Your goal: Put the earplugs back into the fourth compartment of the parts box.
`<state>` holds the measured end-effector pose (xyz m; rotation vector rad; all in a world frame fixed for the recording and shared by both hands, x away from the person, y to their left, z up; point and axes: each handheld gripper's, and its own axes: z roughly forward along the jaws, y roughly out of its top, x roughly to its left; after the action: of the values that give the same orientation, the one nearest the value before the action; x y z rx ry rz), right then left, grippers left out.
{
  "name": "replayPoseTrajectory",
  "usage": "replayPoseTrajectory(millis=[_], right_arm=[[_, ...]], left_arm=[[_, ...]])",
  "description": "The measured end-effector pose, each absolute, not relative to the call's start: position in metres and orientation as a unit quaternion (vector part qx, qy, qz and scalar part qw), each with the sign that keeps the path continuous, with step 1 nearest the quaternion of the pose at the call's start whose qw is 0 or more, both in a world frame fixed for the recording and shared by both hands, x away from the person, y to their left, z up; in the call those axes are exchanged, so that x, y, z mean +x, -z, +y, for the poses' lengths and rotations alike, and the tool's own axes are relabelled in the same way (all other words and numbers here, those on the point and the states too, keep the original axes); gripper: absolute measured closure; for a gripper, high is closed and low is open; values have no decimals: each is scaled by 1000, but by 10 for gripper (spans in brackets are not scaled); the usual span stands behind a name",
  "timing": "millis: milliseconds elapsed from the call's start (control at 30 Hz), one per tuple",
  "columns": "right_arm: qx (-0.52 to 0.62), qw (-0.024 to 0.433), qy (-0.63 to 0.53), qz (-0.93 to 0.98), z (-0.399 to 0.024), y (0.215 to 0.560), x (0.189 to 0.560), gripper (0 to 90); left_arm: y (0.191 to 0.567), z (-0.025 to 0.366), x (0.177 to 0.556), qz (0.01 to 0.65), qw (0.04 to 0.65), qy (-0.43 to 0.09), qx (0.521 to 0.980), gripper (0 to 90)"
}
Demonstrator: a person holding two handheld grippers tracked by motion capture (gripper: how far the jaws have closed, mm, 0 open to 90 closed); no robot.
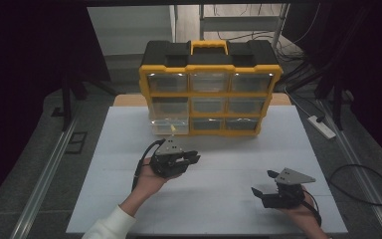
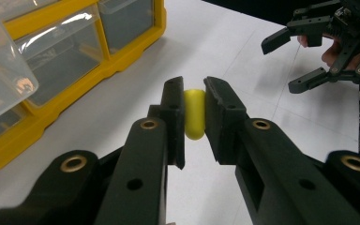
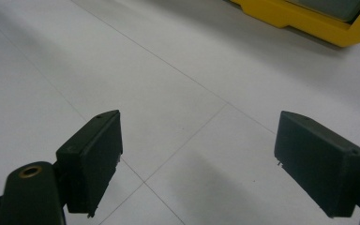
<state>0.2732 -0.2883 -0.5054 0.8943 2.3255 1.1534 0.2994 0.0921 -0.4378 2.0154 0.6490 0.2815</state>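
Your left gripper [image 2: 194, 115] pinches the yellow capsule [image 2: 194, 112] mid-body, above the table [image 2: 243, 51] near the organizer [image 1: 210, 89]. It looks light, smooth, likely slippery: keep pads centred. Right gripper [image 3: 199, 164] gapes wide, empty.

The left gripper [image 2: 194, 110] is held palm-up in the left hand [image 1: 151, 175], its fingers [image 2: 174, 117] clamped on a small yellow piece [image 2: 194, 114]. The right gripper [image 3: 199, 164], held low in the right hand [image 1: 298, 211], has its fingers [image 3: 93, 154] spread wide apart
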Motion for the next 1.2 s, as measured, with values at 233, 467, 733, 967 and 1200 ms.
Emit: replayPoseTrajectory(millis=[233, 467, 733, 967, 1200], right_arm=[[322, 197, -412, 829, -289, 505, 273, 164], [322, 198, -411, 829, -289, 506, 274, 165], [325, 200, -411, 828, -289, 505, 274, 164], [326, 199, -411, 828, -289, 505, 274, 165], [326, 200, -413, 827, -290, 505, 273, 165]], left_arm=[[427, 99, 298, 267, 495, -124, 817, 776], [415, 111, 299, 278, 515, -130, 801, 776], [404, 125, 301, 285, 526, -142, 788, 776], [393, 134, 308, 296, 539, -149, 774, 776], [383, 142, 315, 305, 547, -156, 764, 777]])
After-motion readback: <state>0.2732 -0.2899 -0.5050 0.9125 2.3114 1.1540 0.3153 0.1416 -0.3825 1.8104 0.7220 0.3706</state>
